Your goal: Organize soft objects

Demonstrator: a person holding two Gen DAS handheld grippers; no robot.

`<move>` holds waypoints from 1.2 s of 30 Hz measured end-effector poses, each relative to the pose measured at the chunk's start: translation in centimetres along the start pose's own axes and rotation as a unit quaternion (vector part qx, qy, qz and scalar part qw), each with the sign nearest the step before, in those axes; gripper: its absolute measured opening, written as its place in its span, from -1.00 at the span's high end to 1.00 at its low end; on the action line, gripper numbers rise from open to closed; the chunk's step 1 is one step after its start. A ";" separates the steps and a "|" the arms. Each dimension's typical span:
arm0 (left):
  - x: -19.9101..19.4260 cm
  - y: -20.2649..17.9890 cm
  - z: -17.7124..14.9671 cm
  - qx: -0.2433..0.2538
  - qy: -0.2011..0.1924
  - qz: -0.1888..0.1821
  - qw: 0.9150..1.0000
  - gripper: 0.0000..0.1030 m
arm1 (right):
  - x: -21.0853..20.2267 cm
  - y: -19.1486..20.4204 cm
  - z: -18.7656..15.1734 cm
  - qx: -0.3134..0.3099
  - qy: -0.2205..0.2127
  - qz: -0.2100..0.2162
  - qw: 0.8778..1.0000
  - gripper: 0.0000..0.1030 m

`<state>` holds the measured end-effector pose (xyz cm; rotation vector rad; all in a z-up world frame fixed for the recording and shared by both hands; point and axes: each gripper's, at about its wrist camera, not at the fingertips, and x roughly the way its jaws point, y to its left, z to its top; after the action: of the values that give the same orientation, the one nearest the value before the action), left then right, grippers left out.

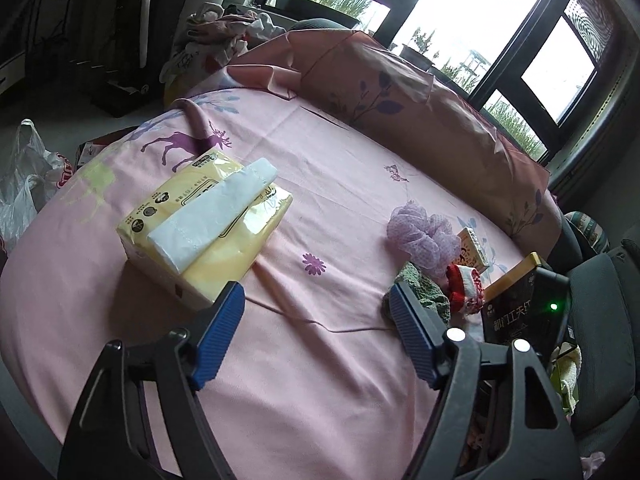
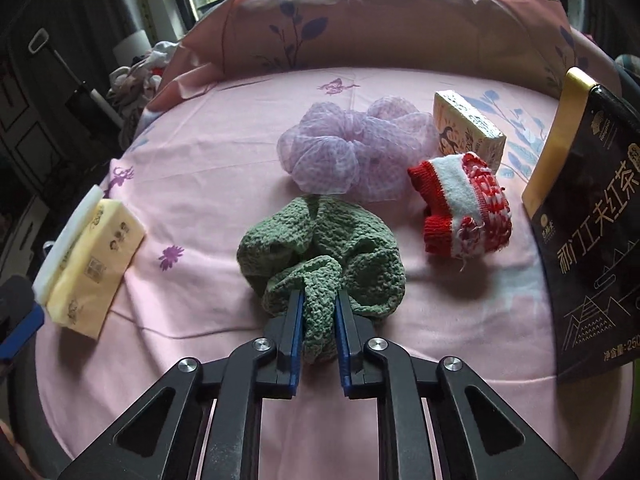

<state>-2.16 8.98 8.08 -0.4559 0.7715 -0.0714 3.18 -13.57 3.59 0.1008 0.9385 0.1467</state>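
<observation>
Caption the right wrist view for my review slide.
Right gripper pinches a fold of the green knitted cloth on the pink sheet.

On the pink bedsheet lie three soft items: one green knitted cloth, one lilac mesh bath pouf and one red-and-white knitted piece. There is one yellow tissue pack, one small patterned box, one black tea bag package and one pink pillow.
</observation>
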 end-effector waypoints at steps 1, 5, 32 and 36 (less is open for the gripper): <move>0.0 0.1 0.0 -0.002 0.000 0.000 1.000 -0.43 | -0.7 0.3 -0.2 0.000 0.001 0.012 1.000 0.73; -0.2 0.1 0.0 -0.002 -0.002 -0.003 1.000 -0.43 | -3.3 1.3 -1.7 -0.023 0.027 0.051 0.998 0.73; 4.2 -4.6 -3.9 0.088 0.149 -0.049 0.984 -0.45 | -6.2 -3.5 -2.4 0.112 -0.025 0.151 0.982 -0.40; 5.3 -5.4 -4.9 0.103 0.184 -0.058 0.976 -0.45 | -5.6 -3.9 -2.3 0.120 -0.014 0.143 0.982 -0.40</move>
<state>-1.16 1.08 3.85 -0.2923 1.0889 -0.3502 -1.65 -18.30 6.05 0.4618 0.9072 0.2969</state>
